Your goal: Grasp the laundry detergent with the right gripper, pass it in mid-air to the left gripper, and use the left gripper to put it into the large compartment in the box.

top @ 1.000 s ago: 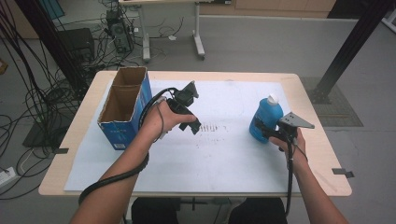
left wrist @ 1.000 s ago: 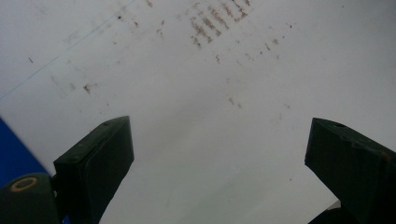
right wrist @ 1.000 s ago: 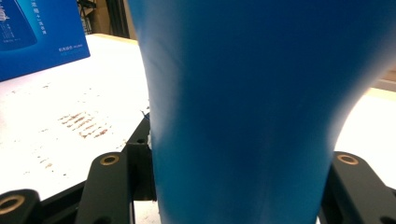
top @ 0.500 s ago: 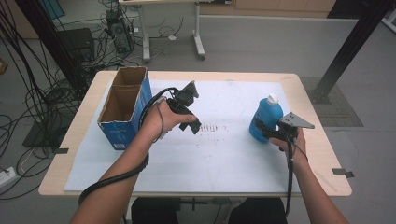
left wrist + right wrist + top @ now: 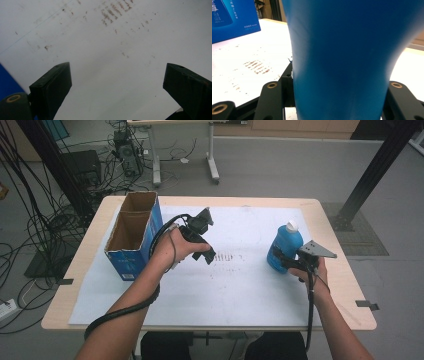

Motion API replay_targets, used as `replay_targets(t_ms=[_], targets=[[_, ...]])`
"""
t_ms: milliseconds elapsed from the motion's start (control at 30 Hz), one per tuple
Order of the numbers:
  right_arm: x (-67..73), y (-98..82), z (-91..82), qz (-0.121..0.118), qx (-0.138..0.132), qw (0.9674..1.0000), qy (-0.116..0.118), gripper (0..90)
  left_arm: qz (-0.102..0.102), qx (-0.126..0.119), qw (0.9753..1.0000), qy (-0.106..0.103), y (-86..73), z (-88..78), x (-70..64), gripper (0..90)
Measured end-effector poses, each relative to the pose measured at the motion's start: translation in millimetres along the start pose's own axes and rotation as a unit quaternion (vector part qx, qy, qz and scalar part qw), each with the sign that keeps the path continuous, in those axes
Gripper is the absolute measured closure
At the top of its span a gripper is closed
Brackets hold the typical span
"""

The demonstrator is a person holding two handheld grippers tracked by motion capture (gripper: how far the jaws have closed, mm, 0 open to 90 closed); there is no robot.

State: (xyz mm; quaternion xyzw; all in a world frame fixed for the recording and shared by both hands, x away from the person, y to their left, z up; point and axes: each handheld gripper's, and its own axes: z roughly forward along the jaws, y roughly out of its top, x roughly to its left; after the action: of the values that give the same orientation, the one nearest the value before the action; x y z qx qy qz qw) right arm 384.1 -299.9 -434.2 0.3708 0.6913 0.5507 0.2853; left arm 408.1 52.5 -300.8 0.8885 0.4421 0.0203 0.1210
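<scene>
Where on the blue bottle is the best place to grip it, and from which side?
Grip the blue bottle low on its body, from the person's side, level with the table. It stands upright and narrows toward its white cap, so the body gives more hold. The right claw is shut there.

1. The sheet (image 5: 240, 290) lies on the table (image 5: 345, 285).
2. The box (image 5: 131, 237) stands on the sheet's left edge.
3. The bottle (image 5: 284, 245) stands upright on the sheet, well right of the box.
4. The left gripper (image 5: 209, 256) hangs over the sheet, between box and bottle, nearer the box.
5. The right gripper (image 5: 280, 260) is at the bottle's near side.
</scene>
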Motion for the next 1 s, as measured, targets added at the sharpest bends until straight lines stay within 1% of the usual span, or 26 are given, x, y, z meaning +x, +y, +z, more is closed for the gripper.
replay_targets(t_ms=[233,700,1000], targets=[[-0.4,-0.4,0.0,0.0,-0.002,1.0,0.002,43.8,0.003,0.001,1.0,-0.002,0.1,0.1,-0.4,8.6],[-0.2,-0.5,0.0,0.001,-0.002,1.0,0.001,43.8,0.001,-0.001,1.0,0.002,0.7,-1.7,-1.8,8.6],[-0.3,-0.5,-0.1,0.001,-0.002,1.0,0.001,43.7,0.005,0.002,1.0,0.002,0.3,-2.1,-3.9,8.6]])
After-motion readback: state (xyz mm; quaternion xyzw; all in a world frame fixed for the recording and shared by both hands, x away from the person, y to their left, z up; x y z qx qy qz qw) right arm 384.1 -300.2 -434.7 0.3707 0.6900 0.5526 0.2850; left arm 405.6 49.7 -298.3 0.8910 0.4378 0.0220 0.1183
